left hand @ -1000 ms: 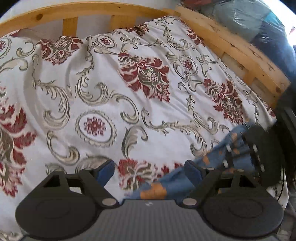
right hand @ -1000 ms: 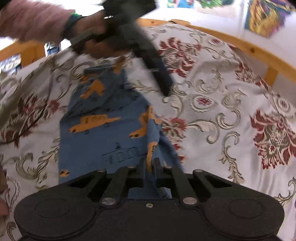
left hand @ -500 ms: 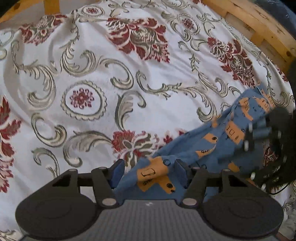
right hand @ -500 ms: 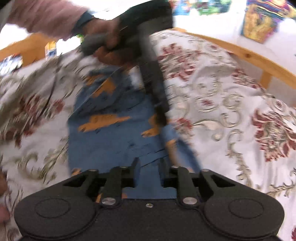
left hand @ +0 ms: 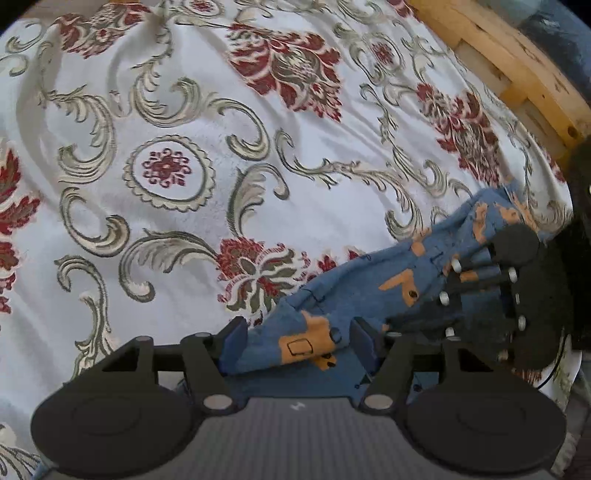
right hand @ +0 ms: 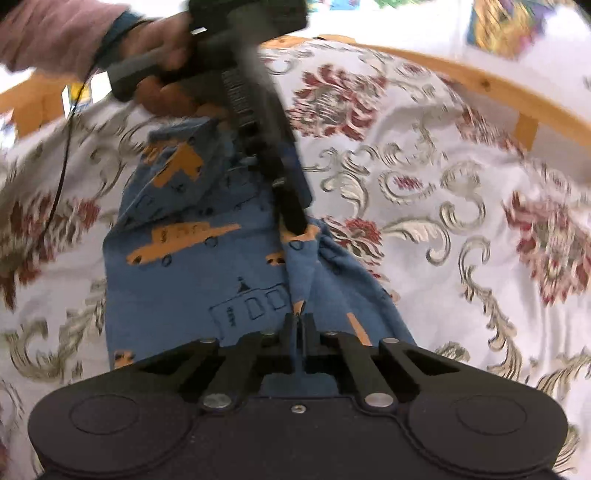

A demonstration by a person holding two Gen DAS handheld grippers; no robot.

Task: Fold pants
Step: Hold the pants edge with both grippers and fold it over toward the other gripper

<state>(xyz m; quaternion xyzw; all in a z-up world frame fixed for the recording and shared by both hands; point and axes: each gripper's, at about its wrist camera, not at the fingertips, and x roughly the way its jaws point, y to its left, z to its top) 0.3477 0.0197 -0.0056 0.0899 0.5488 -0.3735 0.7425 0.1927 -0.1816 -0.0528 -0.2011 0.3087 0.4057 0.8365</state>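
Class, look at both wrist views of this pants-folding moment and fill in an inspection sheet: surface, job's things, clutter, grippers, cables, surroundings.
Surface: floral bedspread, white with red flowers, lightly rippled.
Job's things: blue pants with orange vehicle print, lying partly bunched on the spread.
Clutter: nothing seen.
Grippers: left gripper has just been closing, a pants edge between its parted fingers; right gripper shut on a pinch of pants.
Cables: thin black cable hanging from the hand that holds the left gripper.
Surroundings: wooden bed frame; colourful pictures beyond it, blurred.
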